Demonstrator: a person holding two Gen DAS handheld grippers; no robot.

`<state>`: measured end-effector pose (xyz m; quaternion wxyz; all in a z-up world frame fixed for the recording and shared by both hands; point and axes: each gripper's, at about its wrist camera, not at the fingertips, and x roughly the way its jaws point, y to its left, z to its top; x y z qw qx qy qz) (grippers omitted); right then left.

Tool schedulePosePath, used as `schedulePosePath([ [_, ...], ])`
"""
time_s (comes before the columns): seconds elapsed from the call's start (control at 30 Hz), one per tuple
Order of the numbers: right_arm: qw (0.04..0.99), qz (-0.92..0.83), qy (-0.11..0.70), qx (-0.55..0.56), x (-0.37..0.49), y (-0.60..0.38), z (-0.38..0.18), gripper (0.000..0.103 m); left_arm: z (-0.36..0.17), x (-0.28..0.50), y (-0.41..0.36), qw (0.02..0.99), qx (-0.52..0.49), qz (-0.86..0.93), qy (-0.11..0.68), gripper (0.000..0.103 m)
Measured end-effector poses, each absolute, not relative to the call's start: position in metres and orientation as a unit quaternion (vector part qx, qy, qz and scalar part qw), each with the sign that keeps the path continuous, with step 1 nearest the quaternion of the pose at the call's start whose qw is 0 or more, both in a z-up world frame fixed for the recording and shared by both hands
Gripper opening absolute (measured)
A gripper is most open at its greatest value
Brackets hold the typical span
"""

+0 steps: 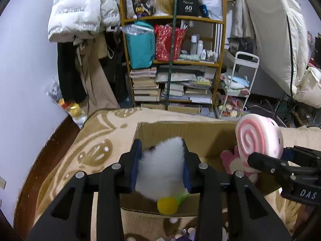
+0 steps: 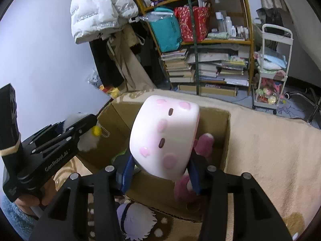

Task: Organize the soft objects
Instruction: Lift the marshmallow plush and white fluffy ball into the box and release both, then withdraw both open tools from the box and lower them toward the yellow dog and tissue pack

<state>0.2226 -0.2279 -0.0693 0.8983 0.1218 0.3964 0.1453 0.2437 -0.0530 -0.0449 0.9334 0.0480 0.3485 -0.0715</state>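
An open cardboard box [image 1: 192, 132] sits on a beige patterned blanket. My left gripper [image 1: 161, 156] is shut on a white fluffy plush with a yellow pom-pom [image 1: 160, 170] and holds it over the box. It also shows in the right wrist view [image 2: 88, 138], left of the box [image 2: 224, 140]. My right gripper [image 2: 160, 166] is shut on a pink-and-white swirl roll cushion [image 2: 164, 134] above the box, which also shows in the left wrist view [image 1: 258, 136]. A pink plush [image 2: 202, 142] lies inside the box, under the cushion.
A white-haired plush doll [image 2: 136, 219] lies on the blanket [image 2: 260, 144] before the box. A cluttered wooden bookshelf [image 1: 172, 60], hanging coats [image 1: 80, 16] and a white trolley [image 1: 236, 88] stand behind. A white wall is at left.
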Motion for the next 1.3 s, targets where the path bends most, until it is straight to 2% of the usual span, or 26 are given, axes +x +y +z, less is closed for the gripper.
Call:
schedulePosePath([
  [0.07, 0.897, 0.146, 0.4, 0.12, 0.223, -0.228, -0.073, 0.053, -0.048, 0.244, -0.054, 0.932, 0.052, -0.065, 0.353, 0.041],
  [0.1, 0.896, 0.147, 0.402, 0.121, 0.223, -0.228, -0.075, 0.055, -0.049, 0.244, -0.054, 0.932, 0.057, -0.062, 0.354, 0.051],
  [0.17, 0.895, 0.145, 0.404, 0.126, 0.222, -0.23, -0.077, 0.057, -0.049, 0.24, -0.054, 0.934, 0.066, -0.058, 0.347, 0.064],
  [0.27, 0.894, 0.144, 0.403, 0.134, 0.222, -0.233, -0.077, 0.063, -0.047, 0.236, -0.055, 0.934, 0.081, -0.058, 0.342, 0.067],
  [0.37, 0.899, 0.146, 0.39, 0.137, 0.217, -0.235, -0.07, 0.077, -0.046, 0.234, -0.056, 0.933, 0.088, -0.055, 0.344, 0.076],
  [0.47, 0.904, 0.145, 0.379, 0.13, 0.211, -0.234, -0.063, 0.079, -0.044, 0.23, -0.053, 0.933, 0.078, -0.064, 0.346, 0.084],
  [0.53, 0.904, 0.144, 0.381, 0.127, 0.207, -0.233, -0.062, 0.079, -0.041, 0.224, -0.051, 0.933, 0.074, -0.067, 0.345, 0.084],
  [0.67, 0.901, 0.142, 0.388, 0.135, 0.196, -0.233, -0.061, 0.079, -0.036, 0.209, -0.048, 0.935, 0.086, -0.058, 0.338, 0.092],
  [1.3, 0.9, 0.143, 0.372, 0.176, 0.112, -0.234, -0.032, 0.079, 0.002, 0.098, -0.044, 0.94, 0.078, -0.074, 0.323, 0.093],
])
